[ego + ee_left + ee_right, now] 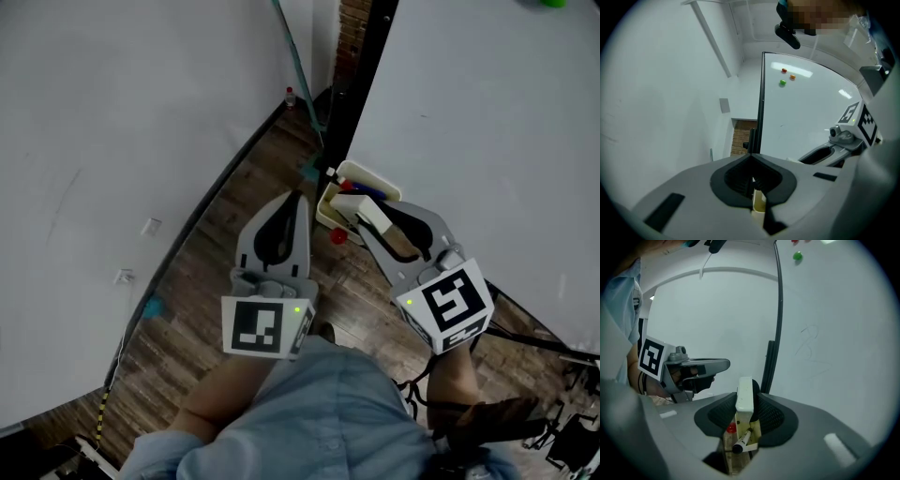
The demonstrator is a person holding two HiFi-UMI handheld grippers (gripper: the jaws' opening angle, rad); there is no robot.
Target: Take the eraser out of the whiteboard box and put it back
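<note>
White rectangular block eraser [744, 393] sits clamped on its narrow sides between the pads of the right gripper [370, 217], whose jaws stand partly apart around it. Its long axis runs forward along the jaws, tipped downward. The cream plastic whiteboard box [367, 172], at the foot of the large whiteboard [487, 122], lies directly below and just beyond the eraser, with a black-capped marker [740, 443] inside. The left gripper [298, 200] hovers beside the box, jaws together and empty. No brand or lettering is readable; the gripper cubes carry only black-and-white square patterns.
</note>
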